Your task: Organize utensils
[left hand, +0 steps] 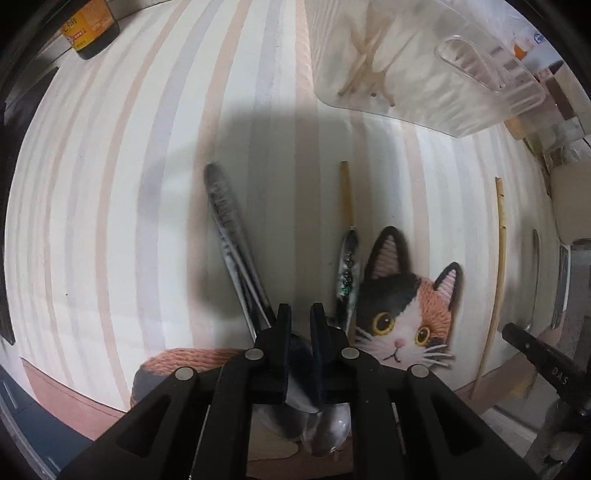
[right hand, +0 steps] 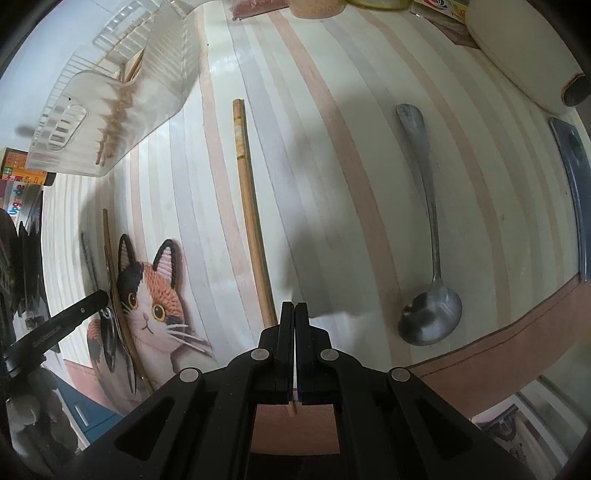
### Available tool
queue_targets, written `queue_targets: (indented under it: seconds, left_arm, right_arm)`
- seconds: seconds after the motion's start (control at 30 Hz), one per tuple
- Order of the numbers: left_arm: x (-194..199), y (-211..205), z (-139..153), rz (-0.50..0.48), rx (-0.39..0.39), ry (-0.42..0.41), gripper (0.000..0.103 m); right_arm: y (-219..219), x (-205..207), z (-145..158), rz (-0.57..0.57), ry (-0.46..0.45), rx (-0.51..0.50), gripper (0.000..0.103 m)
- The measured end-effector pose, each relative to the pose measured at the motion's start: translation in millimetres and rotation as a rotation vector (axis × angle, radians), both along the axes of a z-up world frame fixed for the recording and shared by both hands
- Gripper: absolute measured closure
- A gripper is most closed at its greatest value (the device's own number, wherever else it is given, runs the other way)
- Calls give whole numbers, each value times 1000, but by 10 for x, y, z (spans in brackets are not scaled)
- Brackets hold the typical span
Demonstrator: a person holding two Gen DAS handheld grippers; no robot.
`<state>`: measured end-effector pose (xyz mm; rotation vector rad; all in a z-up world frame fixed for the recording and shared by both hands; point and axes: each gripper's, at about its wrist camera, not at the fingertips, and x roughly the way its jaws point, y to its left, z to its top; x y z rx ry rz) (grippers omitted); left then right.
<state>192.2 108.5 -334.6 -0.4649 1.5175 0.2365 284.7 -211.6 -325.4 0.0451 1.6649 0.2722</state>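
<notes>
My left gripper [left hand: 300,317] points down at the striped mat, shut on a metal spoon [left hand: 236,236]. That spoon's bowl sits between the pads and its handle runs up and to the left. Beside it lie a second small spoon [left hand: 347,273] and a wooden chopstick [left hand: 346,192], at the edge of a cat-shaped coaster [left hand: 402,317]. My right gripper [right hand: 295,306] is shut on the near tip of another wooden chopstick [right hand: 247,192], which lies flat on the mat. A clear plastic utensil holder [left hand: 406,74] [right hand: 122,92] lies farther back with several chopsticks inside.
A large metal spoon [right hand: 430,221] lies right of the right gripper. A dark flat slab [right hand: 572,192] and a white container [right hand: 524,55] sit at the far right. A yellow-labelled bottle [left hand: 88,33] stands at the back left. The mat's brown edge [right hand: 480,354] is close by.
</notes>
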Motion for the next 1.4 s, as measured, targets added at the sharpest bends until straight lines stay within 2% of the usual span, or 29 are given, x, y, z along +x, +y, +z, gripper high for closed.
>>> queue_targets:
  seconds: [0.13,0.2,0.3,0.47,0.57,0.8,1.0,1.13,1.2,1.33,1.4]
  left_arm:
    - [-22,-27,139,24,-53,-45,94]
    - [-27,-136,251,10,-123,-80,94]
    - [-8,-297,200,-32,-154,-50,93]
    - [-112,-293,-46,-20,-127,30,94]
    - [-146,-227,-44,-3,-149,21,92]
    - [0,-473,-18,-44,-57,42,92]
    - [-83,-289,102,7,-23,12,92]
    - [-92,-247,92,-8,-8,31,91]
    - [-79,-247,75,-9,1,32,83]
    - [-15,-342,54,-29,7,31,80]
    - [43,-395,33,-48,11,39,73]
  right_arm:
    - [-20,-48,-13,-7,1,2,103]
    - [30,-79,-30,-9,2,4,103]
    - [28,-77,-45,-14,6,2,103]
    - [-4,-59,-57,-11,16,-4,103]
    - [-13,-69,-59,-7,20,-9,103]
    - [-1,-14,-10,10,19,-18,102]
    - [43,10,46,13,10,-8,102]
    - [84,-1,-1,22,20,-10,102]
    - [119,0,-19,24,27,-8,102]
    - [235,-29,-57,39,24,-20,100]
    - [273,-42,-60,43,22,-25,98]
